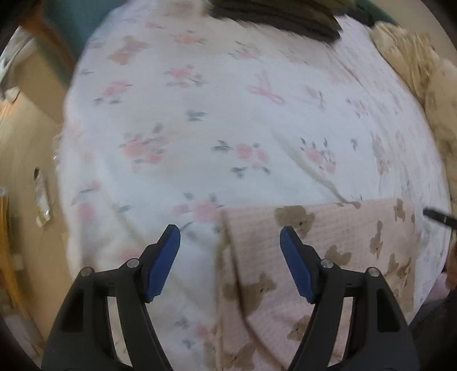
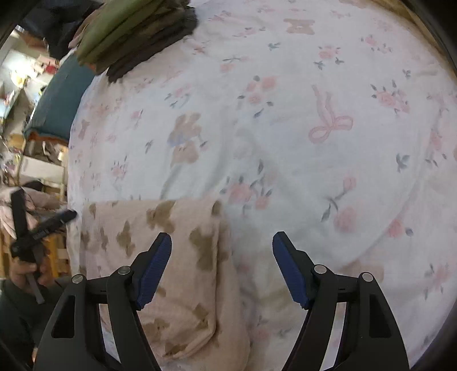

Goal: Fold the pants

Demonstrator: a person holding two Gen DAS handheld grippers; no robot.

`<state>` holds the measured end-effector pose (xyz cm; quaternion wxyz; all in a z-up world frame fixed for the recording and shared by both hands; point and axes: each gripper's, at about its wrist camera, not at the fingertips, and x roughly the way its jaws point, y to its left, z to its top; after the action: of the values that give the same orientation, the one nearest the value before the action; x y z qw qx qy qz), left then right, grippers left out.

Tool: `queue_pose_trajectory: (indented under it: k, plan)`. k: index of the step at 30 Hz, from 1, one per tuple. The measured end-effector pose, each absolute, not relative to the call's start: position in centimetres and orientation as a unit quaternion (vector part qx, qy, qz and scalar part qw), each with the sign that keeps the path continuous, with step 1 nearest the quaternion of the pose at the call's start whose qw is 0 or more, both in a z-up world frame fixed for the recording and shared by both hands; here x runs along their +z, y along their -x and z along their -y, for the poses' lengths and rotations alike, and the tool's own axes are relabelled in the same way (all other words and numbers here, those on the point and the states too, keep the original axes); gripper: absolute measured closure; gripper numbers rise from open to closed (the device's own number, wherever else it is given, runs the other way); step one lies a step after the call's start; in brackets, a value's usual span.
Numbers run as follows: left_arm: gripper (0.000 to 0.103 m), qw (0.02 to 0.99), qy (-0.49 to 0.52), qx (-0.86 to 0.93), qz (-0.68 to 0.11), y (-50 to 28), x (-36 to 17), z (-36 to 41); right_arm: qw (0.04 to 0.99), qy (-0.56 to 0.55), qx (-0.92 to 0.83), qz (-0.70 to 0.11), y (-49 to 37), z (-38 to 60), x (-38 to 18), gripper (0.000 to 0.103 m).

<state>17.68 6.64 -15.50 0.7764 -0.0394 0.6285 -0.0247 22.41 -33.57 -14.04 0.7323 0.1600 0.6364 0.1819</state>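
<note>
The pink pants with brown bear print [image 1: 322, 271] lie folded flat on the floral bedsheet [image 1: 200, 128]. In the left wrist view my left gripper [image 1: 230, 235] is open and empty, hovering over the pants' left edge. In the right wrist view the pants [image 2: 177, 271] lie at lower left, and my right gripper [image 2: 222, 241] is open and empty over their right edge. The tip of the right gripper shows at the right edge of the left wrist view [image 1: 438, 217]. The left gripper shows at the left of the right wrist view [image 2: 42, 225].
A stack of folded dark and green clothes [image 2: 137, 34] sits at the far end of the bed, also in the left wrist view [image 1: 280, 20]. A cream blanket [image 1: 414, 62] lies at the far right. A teal cushion [image 2: 60, 100] and room clutter lie beyond the bed's left edge.
</note>
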Motion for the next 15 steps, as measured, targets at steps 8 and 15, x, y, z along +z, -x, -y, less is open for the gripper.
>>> queue_pose_trajectory:
  k: [8,15]
  plan:
    - [0.063,0.769,-0.008,-0.06,-0.636,-19.6,-18.0,-4.3,0.72,-0.135,0.245,-0.635,-24.5,30.1,-15.4,0.037]
    - [0.1,0.772,-0.043,-0.085,-0.629,-19.8,-16.9,-2.7,0.708,-0.043,0.265,-0.653,-24.6,26.8,-16.8,0.099]
